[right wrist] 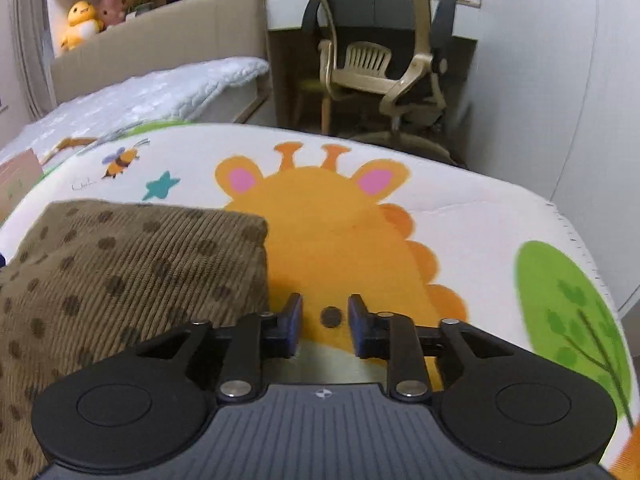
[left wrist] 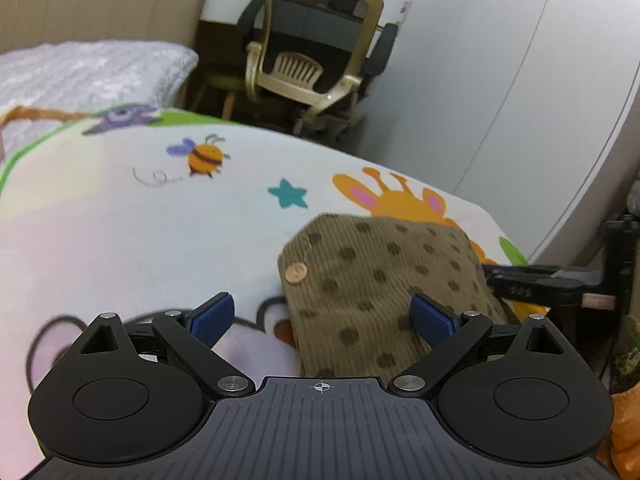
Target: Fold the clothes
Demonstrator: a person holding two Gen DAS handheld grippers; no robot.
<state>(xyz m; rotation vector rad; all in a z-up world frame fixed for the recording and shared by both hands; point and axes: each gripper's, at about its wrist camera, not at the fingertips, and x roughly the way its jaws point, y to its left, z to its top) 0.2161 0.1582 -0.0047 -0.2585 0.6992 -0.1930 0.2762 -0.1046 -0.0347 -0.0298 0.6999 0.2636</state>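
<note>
A folded olive-brown corduroy garment with dark dots and a tan button lies on a cartoon-print mat. My left gripper is open just above the garment's near left part, its blue pads wide apart with nothing held. In the right wrist view the same garment fills the left side. My right gripper hovers to its right over the orange giraffe print, open with a narrow gap and nothing between its fingers.
The mat ends at a curved far edge. Beyond it stand an office chair and a bed with a grey quilt. A white wall rises at the right. My right gripper's dark body shows at the right edge.
</note>
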